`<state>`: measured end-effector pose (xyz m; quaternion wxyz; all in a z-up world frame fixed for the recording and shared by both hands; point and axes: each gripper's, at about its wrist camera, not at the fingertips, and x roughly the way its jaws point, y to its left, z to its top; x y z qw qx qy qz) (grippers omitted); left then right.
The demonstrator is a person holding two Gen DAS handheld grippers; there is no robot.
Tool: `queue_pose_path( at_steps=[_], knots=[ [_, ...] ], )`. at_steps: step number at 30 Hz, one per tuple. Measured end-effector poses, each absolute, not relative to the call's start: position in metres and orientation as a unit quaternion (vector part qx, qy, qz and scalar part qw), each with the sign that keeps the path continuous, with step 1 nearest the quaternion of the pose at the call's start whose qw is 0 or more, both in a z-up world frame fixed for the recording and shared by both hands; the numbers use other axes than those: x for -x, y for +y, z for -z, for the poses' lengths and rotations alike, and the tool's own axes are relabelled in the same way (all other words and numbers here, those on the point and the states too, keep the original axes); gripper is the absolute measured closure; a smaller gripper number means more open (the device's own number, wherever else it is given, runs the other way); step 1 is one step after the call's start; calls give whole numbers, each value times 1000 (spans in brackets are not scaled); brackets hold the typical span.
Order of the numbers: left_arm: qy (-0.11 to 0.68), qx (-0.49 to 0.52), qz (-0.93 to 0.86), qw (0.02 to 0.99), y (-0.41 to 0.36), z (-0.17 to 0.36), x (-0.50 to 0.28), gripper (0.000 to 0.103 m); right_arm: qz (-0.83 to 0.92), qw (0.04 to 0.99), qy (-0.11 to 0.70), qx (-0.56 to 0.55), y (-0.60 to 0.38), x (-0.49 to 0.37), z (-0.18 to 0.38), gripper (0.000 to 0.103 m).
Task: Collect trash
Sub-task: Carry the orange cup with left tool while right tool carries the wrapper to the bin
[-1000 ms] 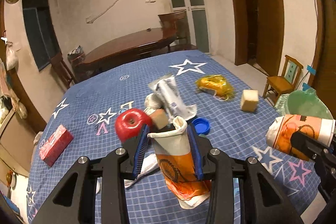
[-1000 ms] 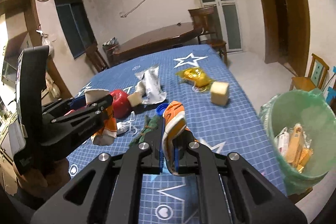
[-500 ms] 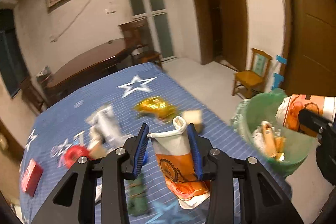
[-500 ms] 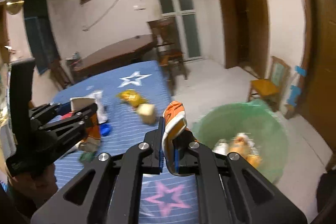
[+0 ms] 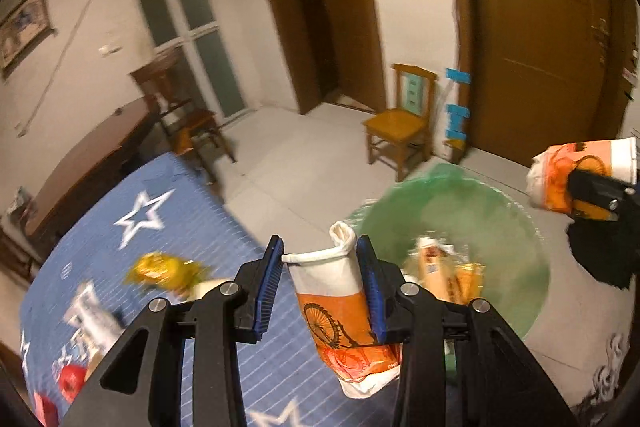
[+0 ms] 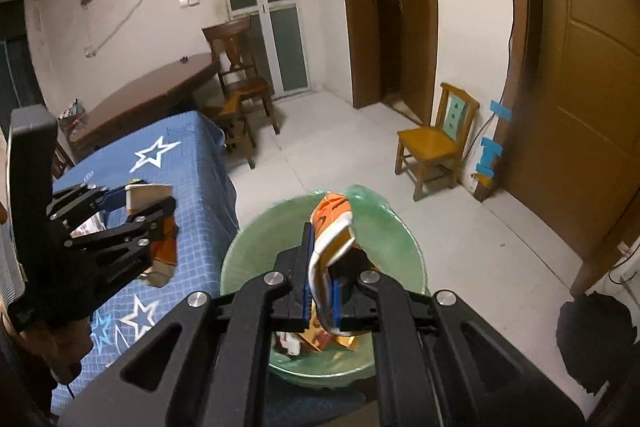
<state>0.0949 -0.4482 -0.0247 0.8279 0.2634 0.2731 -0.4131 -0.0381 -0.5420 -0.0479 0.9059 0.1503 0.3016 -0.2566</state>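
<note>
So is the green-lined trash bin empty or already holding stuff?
Holding stuff: the green-lined trash bin has wrappers lying at its bottom.

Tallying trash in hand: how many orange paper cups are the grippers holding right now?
2: one crushed cup clamped in the left gripper; one flattened cup pinched in the right gripper over the green bin.

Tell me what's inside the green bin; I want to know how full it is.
The bin holds a few orange and tan wrappers at the bottom. The right gripper and its cup hide the rest.
</note>
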Motion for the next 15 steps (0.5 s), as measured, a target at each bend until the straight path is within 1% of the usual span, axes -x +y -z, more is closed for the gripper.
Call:
queue_pose_path(
  at_steps=[6,15],
  knots=[
    [278,-295,448,797,-487,43,-85,63,251,890,347,-158,-556,33,62,97],
    [305,-316,481,759,-503,71,-83,63,254,872,376,-184,-570,41,72,97]
  ],
)
